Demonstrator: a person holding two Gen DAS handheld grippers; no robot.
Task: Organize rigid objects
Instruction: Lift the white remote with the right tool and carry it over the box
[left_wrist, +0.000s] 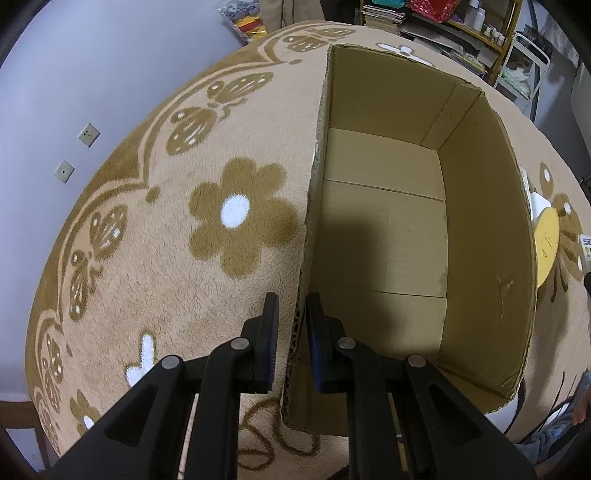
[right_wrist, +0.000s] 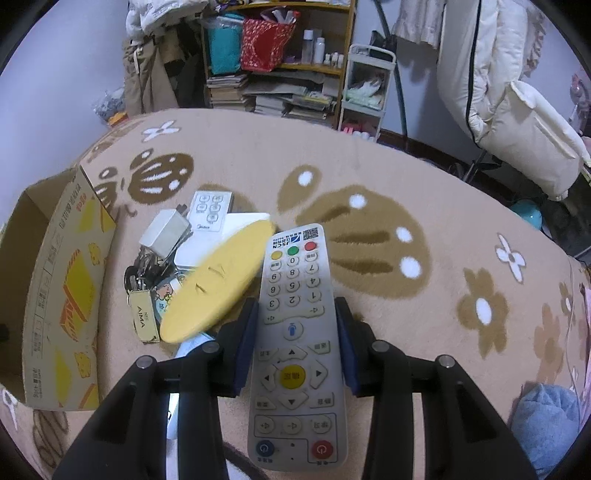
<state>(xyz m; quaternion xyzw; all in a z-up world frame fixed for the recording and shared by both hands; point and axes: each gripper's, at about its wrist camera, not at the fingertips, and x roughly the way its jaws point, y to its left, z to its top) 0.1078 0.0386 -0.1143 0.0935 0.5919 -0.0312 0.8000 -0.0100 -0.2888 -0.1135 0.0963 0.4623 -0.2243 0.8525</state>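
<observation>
On the far left of the right wrist view we see the open brown cardboard box (right_wrist: 62, 295) with yellow printing on its outer wall, standing on the beige plush blanket with brown flower and butterfly patterns (right_wrist: 424, 192). Just right of the box lies a cluster of items: a bunch of keys with a tan AIMA tag (right_wrist: 142, 314), a small white power adapter (right_wrist: 164, 232), a small white remote with square buttons (right_wrist: 210, 212), and a flat white box (right_wrist: 229, 232) partly under a tilted yellow round disc (right_wrist: 218, 280). The disc sits just beside the left finger of our right tongs (right_wrist: 297, 314), crowding that side. These tongs are clamped on the long grey remote control with numbered buttons (right_wrist: 295, 332), pads pressing both of its long edges near the middle, the remote running forward past the fingertips and back toward the camera. In the left wrist view, our left tongs (left_wrist: 291, 314) are nearly closed, straddling the box's left wall (left_wrist: 314, 192) at its near corner, one finger outside and one inside; we cannot tell if the pads actually pinch the cardboard. The box interior shows only bare cardboard.
</observation>
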